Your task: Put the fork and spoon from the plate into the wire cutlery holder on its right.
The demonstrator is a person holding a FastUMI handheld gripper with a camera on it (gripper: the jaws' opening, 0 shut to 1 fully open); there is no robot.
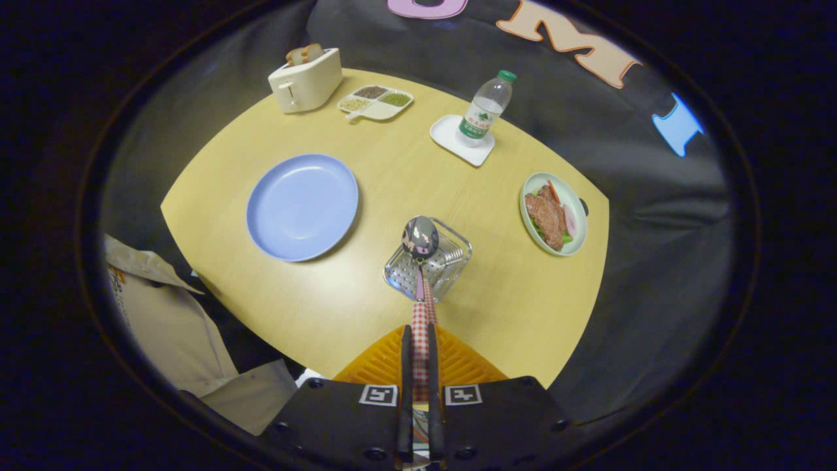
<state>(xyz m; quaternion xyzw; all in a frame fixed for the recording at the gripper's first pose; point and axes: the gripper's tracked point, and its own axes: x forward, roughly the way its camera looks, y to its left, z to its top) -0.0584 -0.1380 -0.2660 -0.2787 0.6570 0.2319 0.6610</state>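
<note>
Toaster (306, 80), divided seed dish (375, 102), water bottle (484, 108) on white coaster (451, 140), plate of meat (553, 213).

gripper (418, 366) | fingers (406, 366) nearly closed, pressing a checked handle from both sides | pointing forward and down | sleeve (176, 333) to its left

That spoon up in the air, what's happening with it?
A person is holding a gripper, and its two fingers are squeezed shut on the checked handle of the spoon. The spoon's bowl hangs right over the wire cutlery holder on the yellow table, not yet dropped in. The blue plate to the holder's left has nothing on it now. I can't tell whether the fork is already in the holder.
</note>
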